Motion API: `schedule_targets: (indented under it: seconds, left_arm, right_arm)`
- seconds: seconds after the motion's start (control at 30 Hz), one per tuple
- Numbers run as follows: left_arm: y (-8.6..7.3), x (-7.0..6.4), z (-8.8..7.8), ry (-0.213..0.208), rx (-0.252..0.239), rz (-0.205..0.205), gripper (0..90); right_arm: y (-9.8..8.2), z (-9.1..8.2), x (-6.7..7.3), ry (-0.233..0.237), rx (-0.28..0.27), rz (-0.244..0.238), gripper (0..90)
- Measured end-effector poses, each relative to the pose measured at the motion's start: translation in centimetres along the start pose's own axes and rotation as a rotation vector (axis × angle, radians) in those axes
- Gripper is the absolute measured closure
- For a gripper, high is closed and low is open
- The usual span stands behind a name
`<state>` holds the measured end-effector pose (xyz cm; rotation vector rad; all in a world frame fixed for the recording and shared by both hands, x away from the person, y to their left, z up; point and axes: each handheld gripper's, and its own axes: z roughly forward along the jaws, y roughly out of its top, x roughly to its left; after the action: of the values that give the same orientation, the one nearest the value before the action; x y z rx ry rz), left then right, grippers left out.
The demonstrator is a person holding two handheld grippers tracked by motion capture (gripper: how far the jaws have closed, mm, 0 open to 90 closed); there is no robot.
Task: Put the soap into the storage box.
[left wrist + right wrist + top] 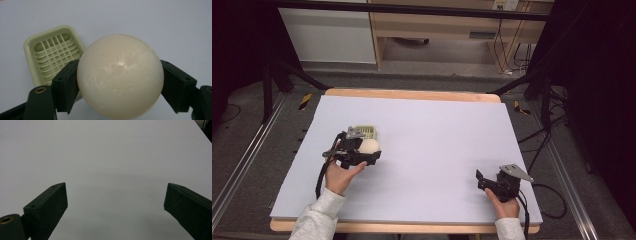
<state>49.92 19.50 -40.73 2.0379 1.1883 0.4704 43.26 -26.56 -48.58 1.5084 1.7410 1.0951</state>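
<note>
Both jaws clamp ball (pixel 120 76) | left gripper (pixel 362 152) seemingly level, beside tray (pixel 53 53)

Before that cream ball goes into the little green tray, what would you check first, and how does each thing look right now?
1. Left gripper fingers clamp the ball on both sides: ok.
2. Ball centred between them: ok.
3. Green tray holds nothing: ok.
4. Tray beside the ball, close by: ok.
5. Right gripper open, well away on the table: ok.
6. Ball lifted off the table: cannot tell.
</note>
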Motion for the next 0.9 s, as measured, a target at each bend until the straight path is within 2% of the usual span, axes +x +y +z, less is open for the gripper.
schedule_targets:
  seconds: [0.27, 0.53, 0.9]
  left_arm:
    - [0.3, 1.4, 0.2, 0.023, 0.008, -0.018, 24.1]
    - [0.7, 2.4, 0.6, 0.028, 0.011, -0.034, 24.1]
    - [1.1, 3.8, 1.7, 0.047, 0.024, -0.051, 24.1]
  right_arm:
    - [0.0, 0.0, 0.0, 0.000, 0.003, 0.000, 5.4]
    - [0.0, 0.0, 0.0, 0.000, 0.003, -0.002, 5.4]
    - [0.0, 0.1, 0.0, -0.001, 0.004, -0.002, 5.4]
